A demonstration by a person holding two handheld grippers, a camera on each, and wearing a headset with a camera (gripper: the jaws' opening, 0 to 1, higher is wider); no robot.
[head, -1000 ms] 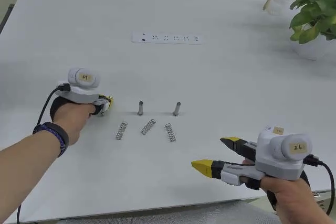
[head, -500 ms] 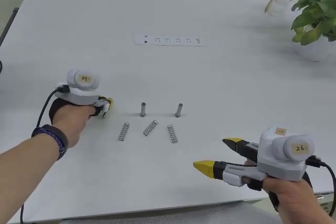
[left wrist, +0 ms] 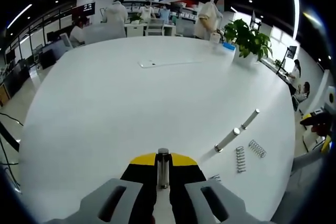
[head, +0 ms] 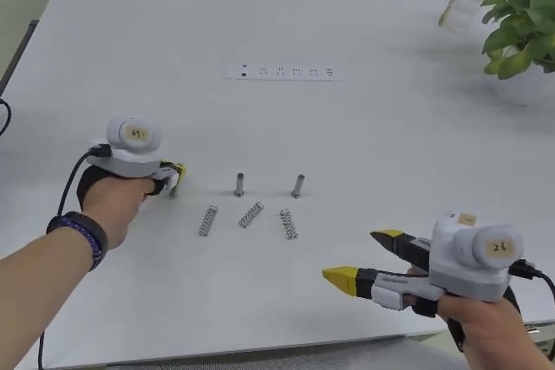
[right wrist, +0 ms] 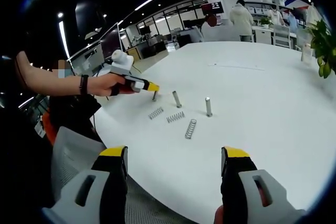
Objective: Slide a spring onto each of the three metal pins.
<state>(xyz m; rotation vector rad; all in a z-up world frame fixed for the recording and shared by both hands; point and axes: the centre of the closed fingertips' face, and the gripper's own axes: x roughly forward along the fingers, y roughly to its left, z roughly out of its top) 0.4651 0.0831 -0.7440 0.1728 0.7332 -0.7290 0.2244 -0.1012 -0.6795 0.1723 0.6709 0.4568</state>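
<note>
Three small coil springs lie in a row on the white table: left spring, middle spring, right spring. Just behind them two metal pins stand upright. My left gripper is shut on a third pin, which stands on the table left of the others. In the left gripper view the other two pins and springs lie to the right. My right gripper hovers open near the front edge, right of the springs, nothing between its jaws.
A white power strip lies at the back middle of the table. A potted plant stands at the back right. The table's front edge runs just below my right gripper. A grey chair is beside the table.
The head camera has shifted slightly. My left gripper stays shut on the pin and my right gripper stays open in about the same place.
</note>
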